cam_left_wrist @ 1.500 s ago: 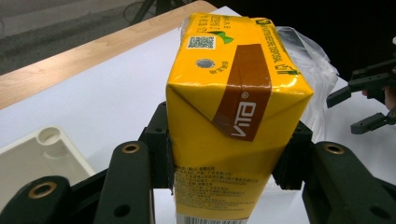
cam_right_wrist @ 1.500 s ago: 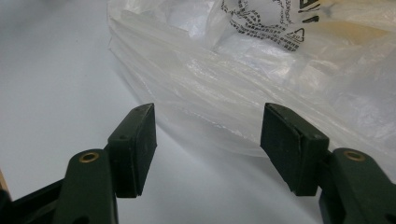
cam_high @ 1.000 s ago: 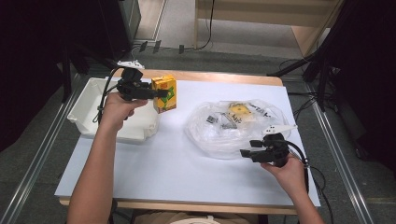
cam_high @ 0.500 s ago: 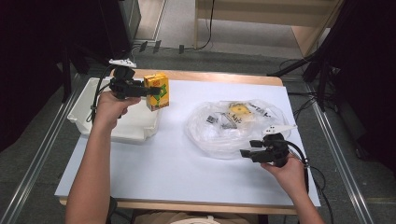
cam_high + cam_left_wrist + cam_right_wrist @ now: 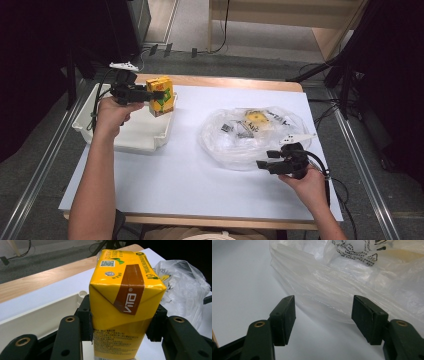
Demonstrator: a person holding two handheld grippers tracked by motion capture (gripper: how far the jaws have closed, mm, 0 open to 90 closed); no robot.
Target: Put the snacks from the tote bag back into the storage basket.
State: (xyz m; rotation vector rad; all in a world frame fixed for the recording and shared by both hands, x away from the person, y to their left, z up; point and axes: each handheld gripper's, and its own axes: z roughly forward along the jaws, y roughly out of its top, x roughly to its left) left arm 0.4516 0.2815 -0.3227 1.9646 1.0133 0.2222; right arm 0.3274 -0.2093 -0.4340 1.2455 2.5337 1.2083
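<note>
Nearest, right gripper (image 5: 264, 159) low over the white counter (image 5: 190, 175), jaws spread apart and empty, just short of the near edge of the clear plastic bag (image 5: 250, 132). Thin, crinkled film there, soft and probably slippery; likely best pinched at a gathered fold near the rim, not on the flat skin. Some printed packets and 1 yellow item inside, contents otherwise hard to make out.

Farther back on the left side, left gripper (image 5: 156, 93) clenched on the yellow drink carton (image 5: 125, 302), 1 jaw pad pressed on each broad side, carton upright. Held above the far right corner of the white tray (image 5: 130, 137); touching the tray or not, cannot tell. Stiff paperboard with flat faces, probably light to moderate in weight if full, prone to denting under a hard squeeze. Mid-body grip across opposite faces looks sound.

Beyond, the wooden edge of the counter, then grey floor with cables.
</note>
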